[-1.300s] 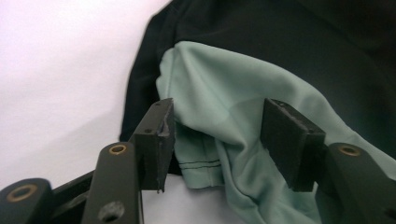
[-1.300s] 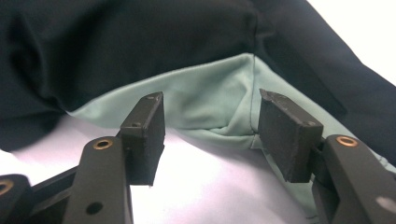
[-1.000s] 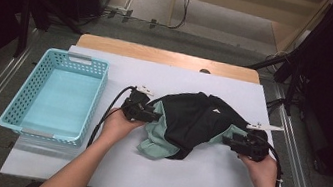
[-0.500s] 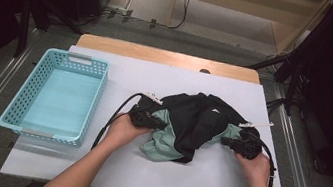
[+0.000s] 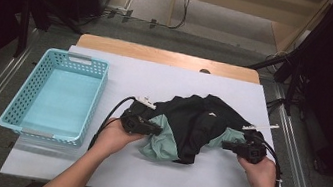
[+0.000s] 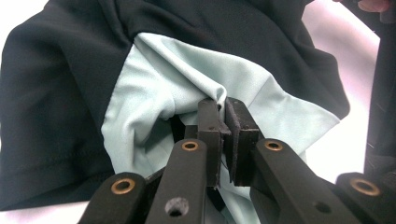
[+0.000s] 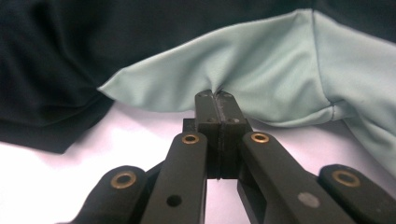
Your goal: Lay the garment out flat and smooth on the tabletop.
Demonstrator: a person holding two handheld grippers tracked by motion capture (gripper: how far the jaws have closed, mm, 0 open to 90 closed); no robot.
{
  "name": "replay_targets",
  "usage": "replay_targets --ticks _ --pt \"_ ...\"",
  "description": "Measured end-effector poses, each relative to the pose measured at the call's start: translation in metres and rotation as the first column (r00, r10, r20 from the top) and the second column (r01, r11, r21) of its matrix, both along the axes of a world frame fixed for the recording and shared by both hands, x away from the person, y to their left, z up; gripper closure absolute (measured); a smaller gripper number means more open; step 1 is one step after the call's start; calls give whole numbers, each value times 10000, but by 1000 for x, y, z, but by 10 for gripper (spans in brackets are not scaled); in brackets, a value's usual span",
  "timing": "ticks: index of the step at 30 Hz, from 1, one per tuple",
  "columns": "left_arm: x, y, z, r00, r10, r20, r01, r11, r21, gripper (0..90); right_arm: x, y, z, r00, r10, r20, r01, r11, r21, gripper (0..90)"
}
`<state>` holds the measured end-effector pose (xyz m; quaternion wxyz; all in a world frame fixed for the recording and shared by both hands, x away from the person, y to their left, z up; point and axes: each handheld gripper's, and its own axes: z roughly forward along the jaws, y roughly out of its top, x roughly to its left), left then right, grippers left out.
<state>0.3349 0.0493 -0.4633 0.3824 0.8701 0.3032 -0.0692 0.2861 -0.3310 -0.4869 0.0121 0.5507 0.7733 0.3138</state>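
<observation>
1. Two grippers pinch one black-and-mint garment [image 5: 194, 128] lying on the bench [image 5: 156, 79].
2. Left gripper [image 6: 223, 106]: jaws clamped on mint fabric.
3. Right gripper [image 7: 215, 95]: jaws likewise clamped on a mint fold.

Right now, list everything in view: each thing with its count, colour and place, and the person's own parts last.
garment: one, black with pale green panels, crumpled on the right half of the table, pinched at both ends.
basket: one, light blue plastic with perforated walls, on the left of the table, nothing in it.
table: one, white top with a wooden strip along the far edge.
cables: a few, black, on the floor beyond the table.
left gripper: one, black, jaws shut on a pale green fold at the garment's left end.
right gripper: one, black, jaws shut on a pale green edge at the garment's right end.
hands: two, left hand and right hand, coming in from the near edge.
</observation>
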Motion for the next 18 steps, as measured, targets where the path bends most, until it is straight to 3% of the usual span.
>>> replay_targets --ticks 8,13,16,18 --pt "-11 15 7 9997 226 74 -226 9997 -80 869 -15 0 11 9996 247 115 -250 9992 308 880" --pt "-22 21 11 9999 107 38 -107 9999 -93 870 -29 5 17 9984 543 151 -549 9976 430 881" --pt "-30 24 10 9997 10 -237 -17 9996 -285 867 -39 9 20 9970 772 114 -777 9955 536 880" --pt "-35 25 10 9998 -77 -202 73 9998 -176 864 -45 11 21 9958 915 95 -919 9944 519 880"
